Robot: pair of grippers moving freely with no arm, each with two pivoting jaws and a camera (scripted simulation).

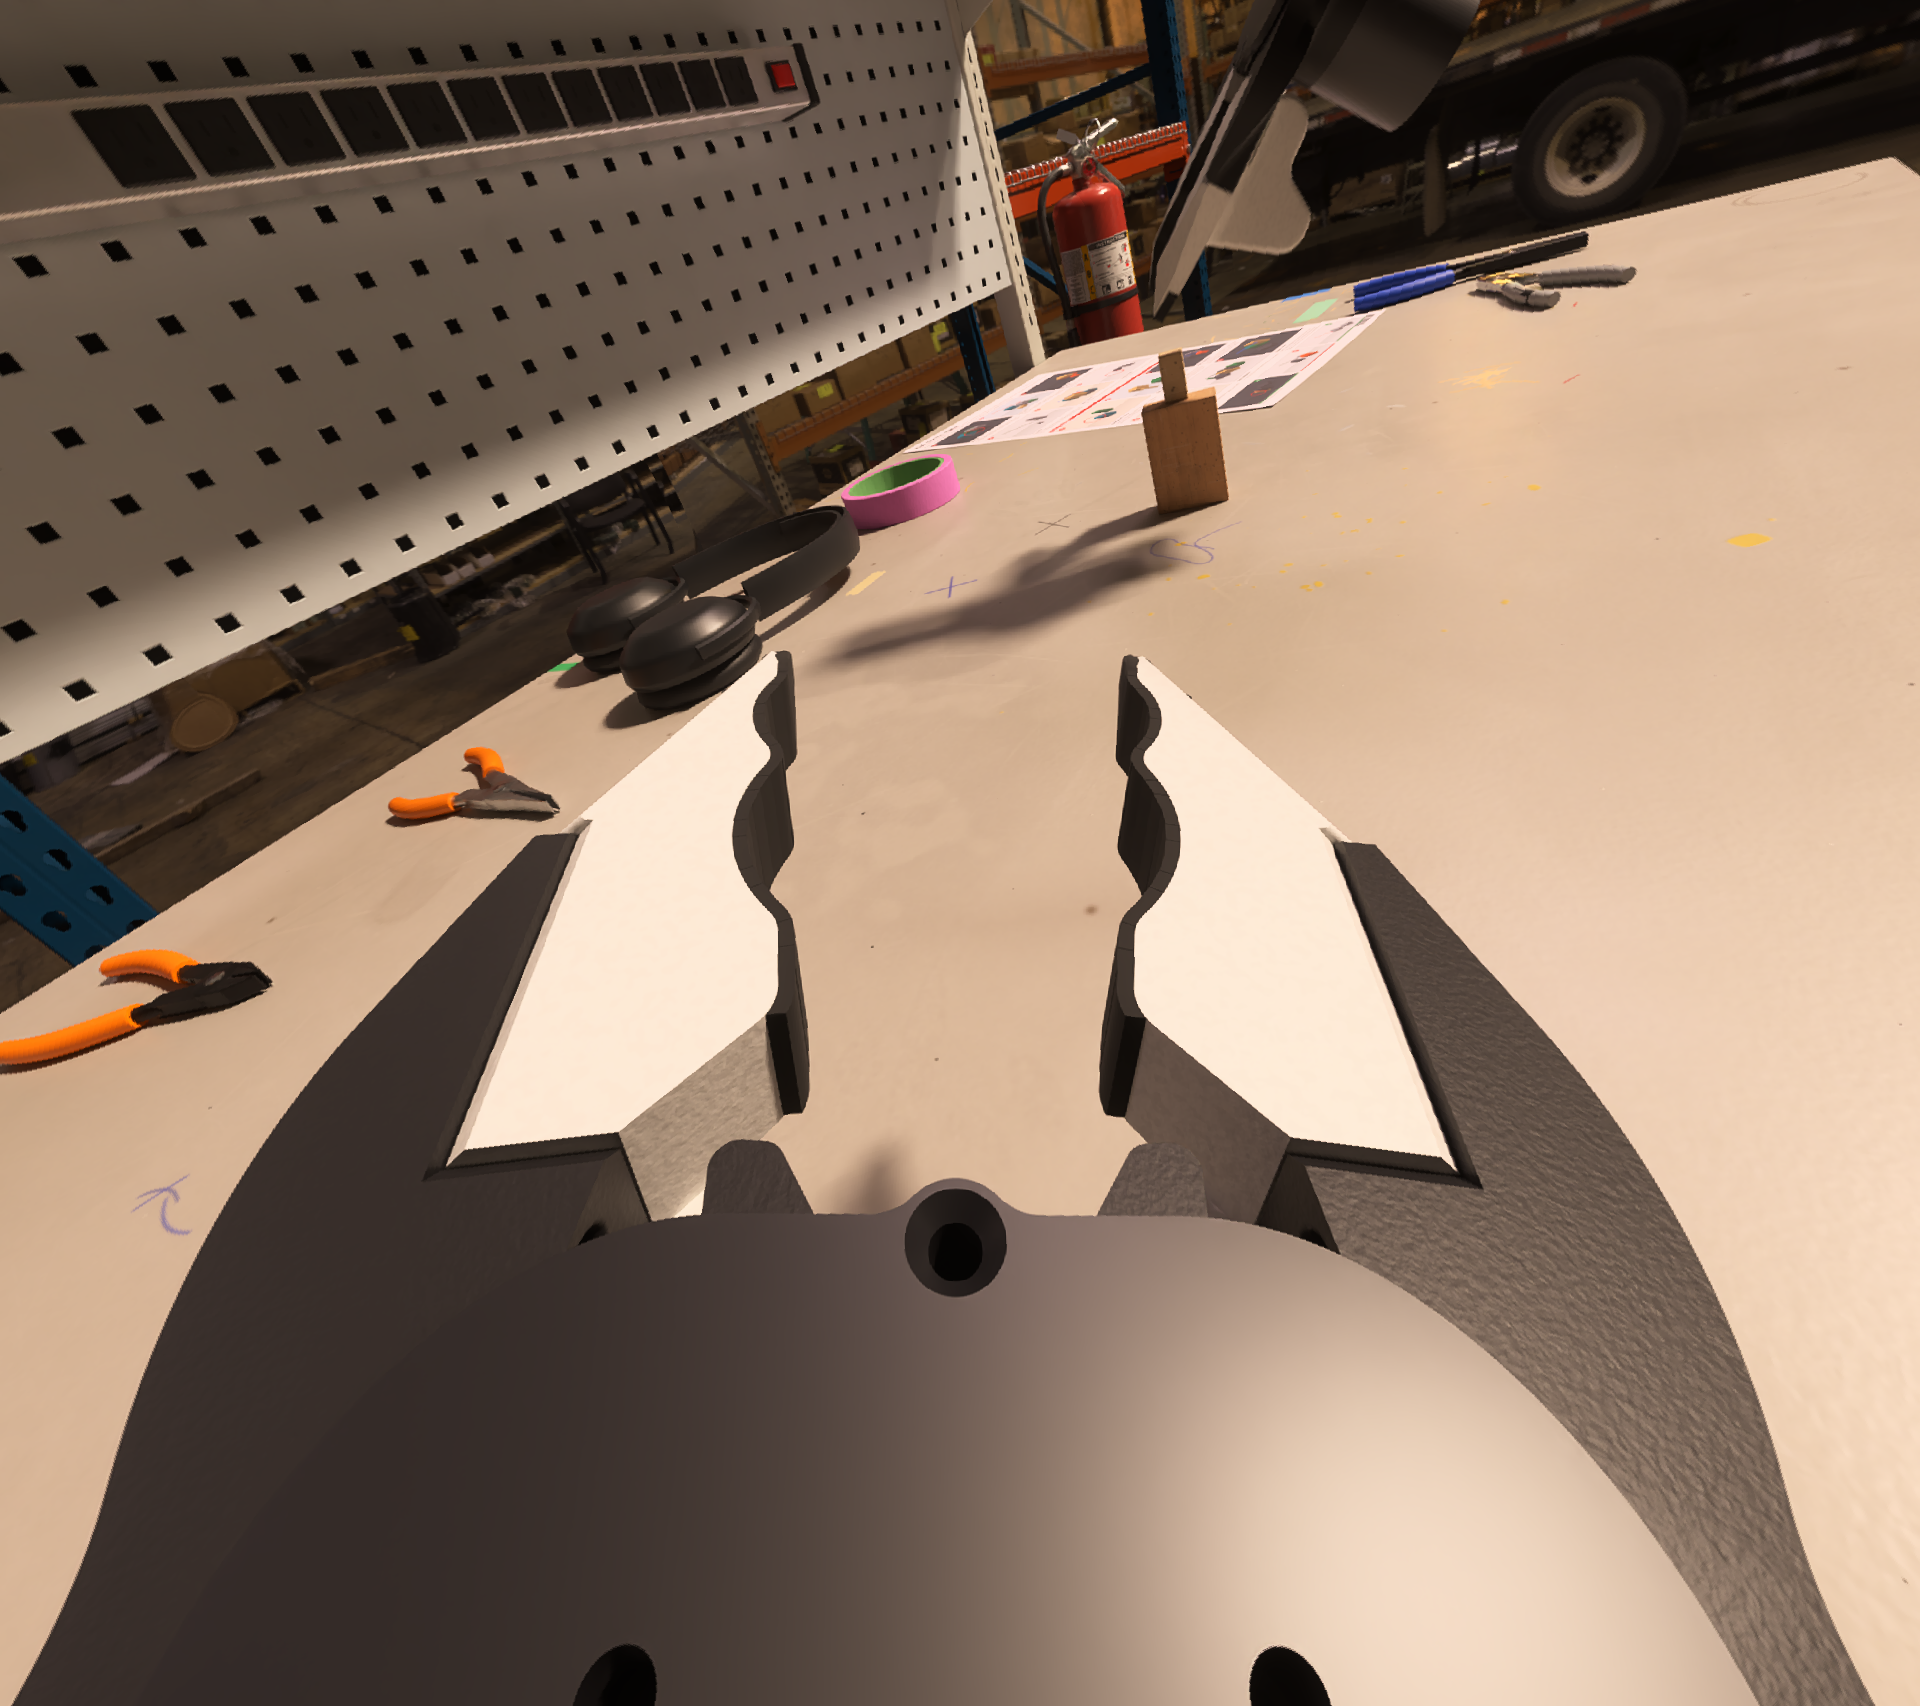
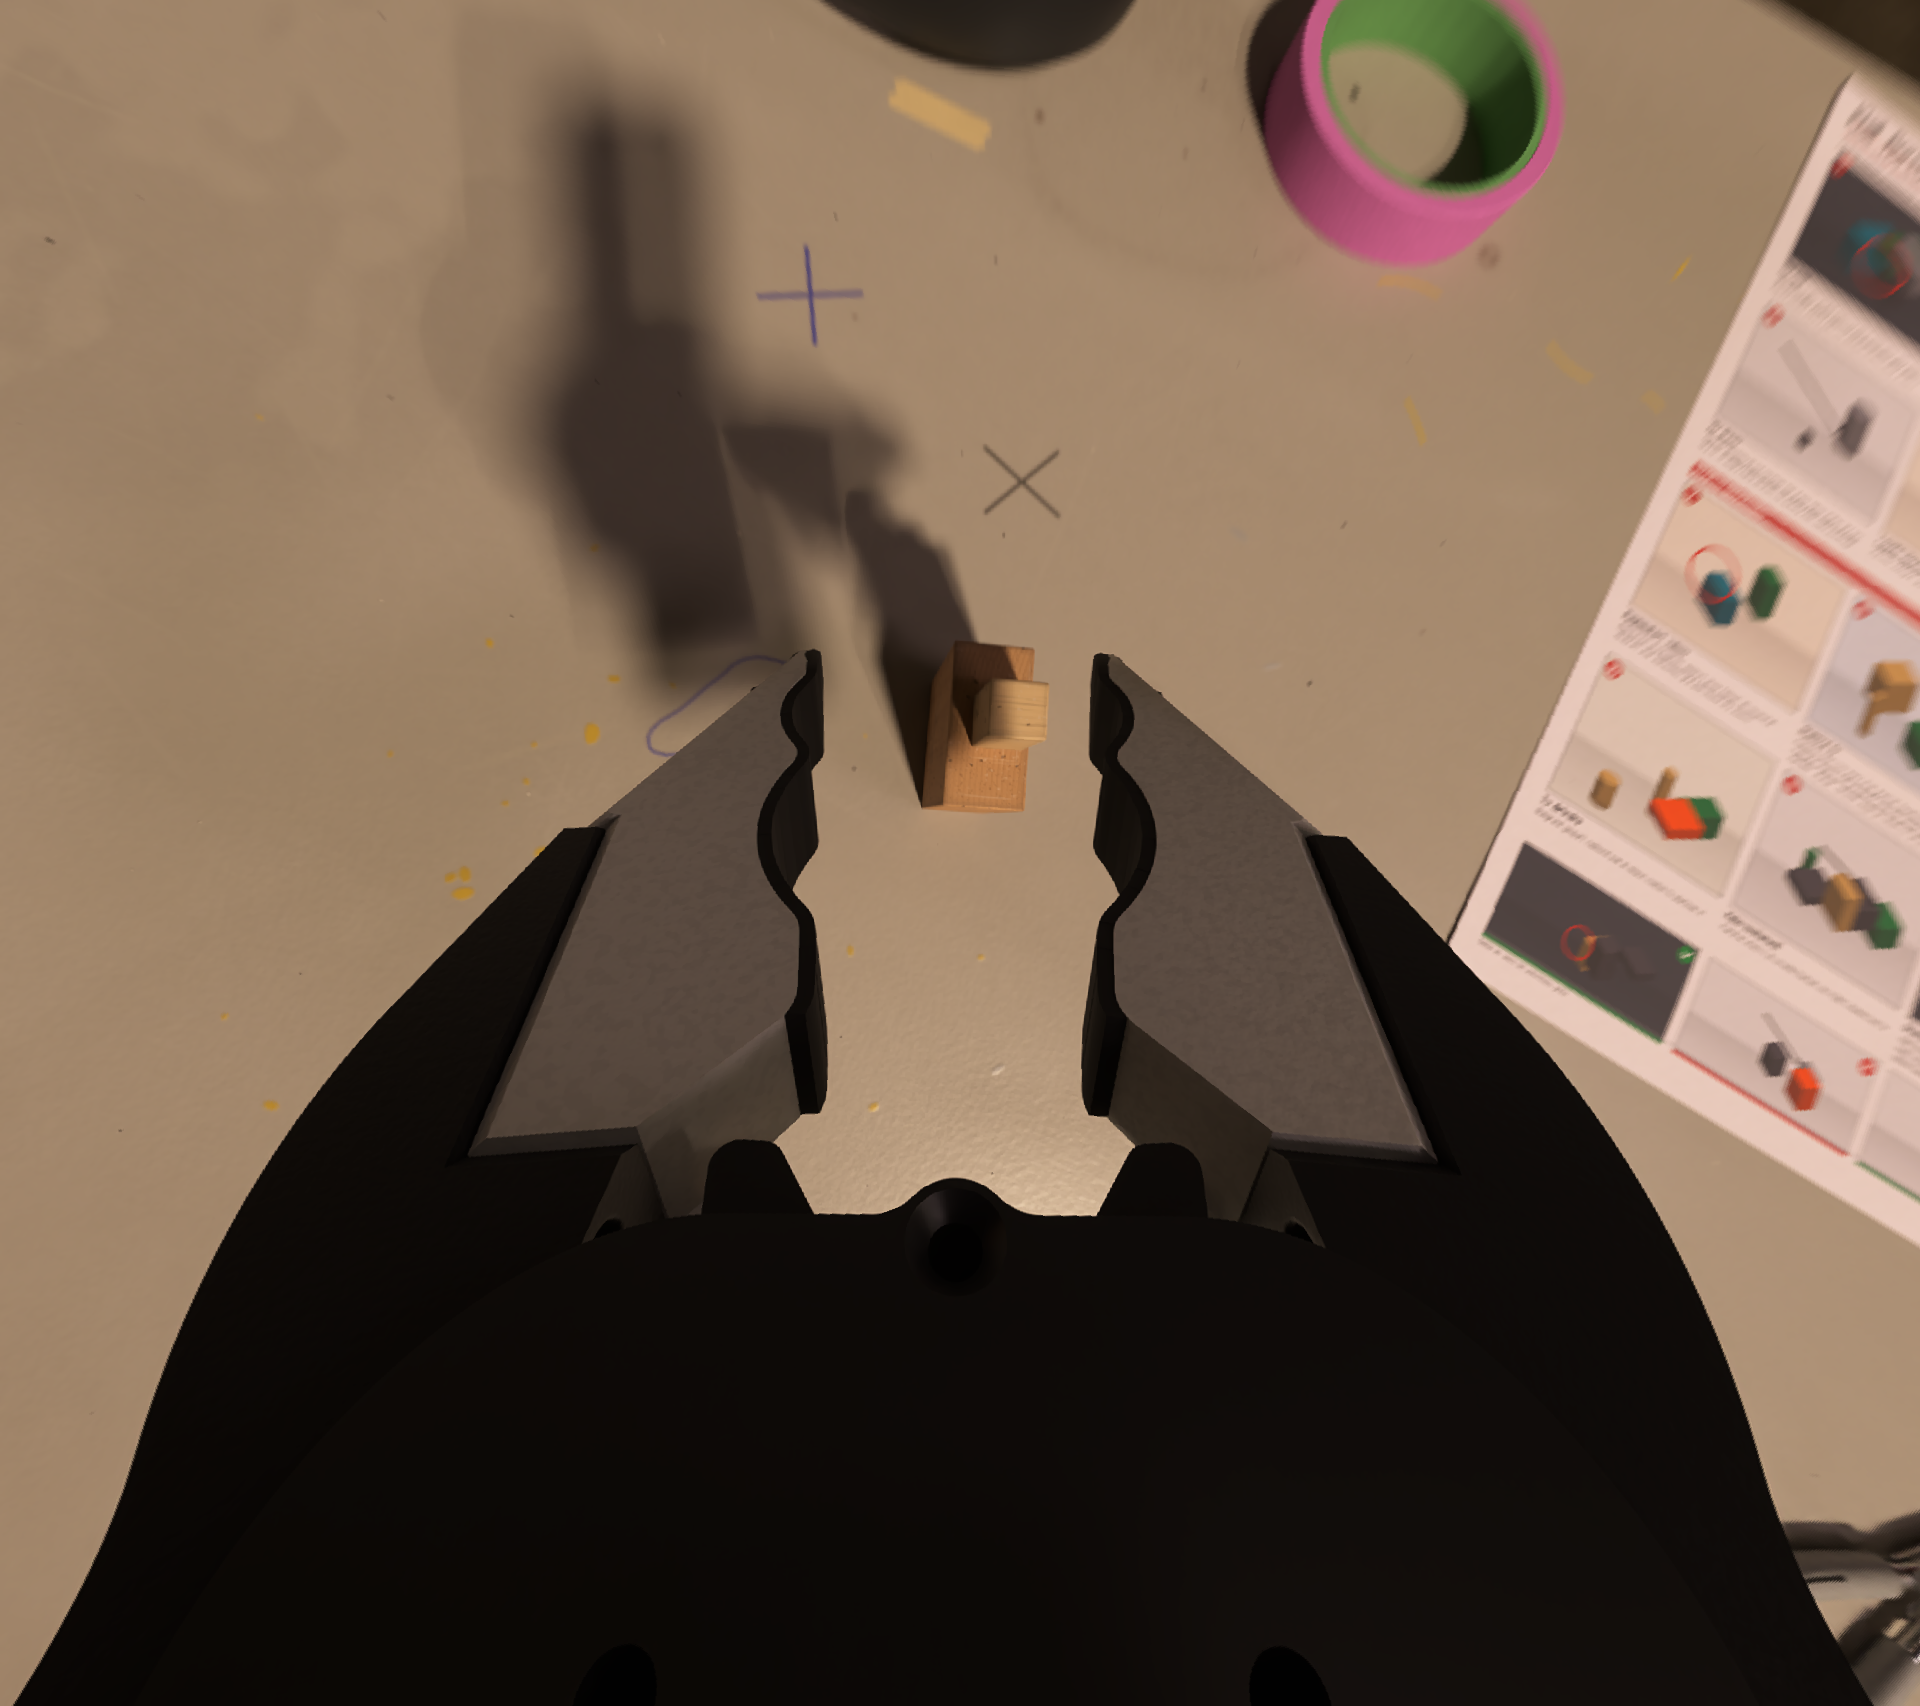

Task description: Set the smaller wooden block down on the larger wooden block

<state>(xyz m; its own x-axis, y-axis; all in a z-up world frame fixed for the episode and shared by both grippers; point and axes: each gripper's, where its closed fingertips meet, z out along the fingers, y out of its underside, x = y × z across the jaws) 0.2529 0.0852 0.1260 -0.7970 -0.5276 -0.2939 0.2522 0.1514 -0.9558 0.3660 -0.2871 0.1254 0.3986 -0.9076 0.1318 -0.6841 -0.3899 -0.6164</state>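
Left gripper (image 1: 956, 700) sat low over the workbench (image 1: 1558, 721), jaws spread wide, nothing between them, touching nothing. Right gripper (image 2: 956, 690) hung well above the bench pointing down, jaws equally wide apart, also empty; blocks lay far below its gap, no contact.

Smaller wooden block (image 2: 1016, 709) stood on top of larger wooden block (image 2: 971, 757), which stood upright on the bench, near edge of the printed sheet (image 2: 1714, 721).

Left wrist view only: pegboard (image 1: 468, 368) w/ power strip (image 1: 416, 118) at far left, fire extinguisher (image 1: 1096, 254), two orange-handled pliers (image 1: 135, 1002) near left, blue-handled tool (image 1: 1455, 274) at far right, right gripper itself up high (image 1: 1195, 274). Right wrist view only: blocks from above, sheet's picture panels close up.

Both views: black earmuffs (image 1: 675, 638), pink tape roll (image 2: 1413, 108), pen crosses (image 2: 810, 295) on bench.
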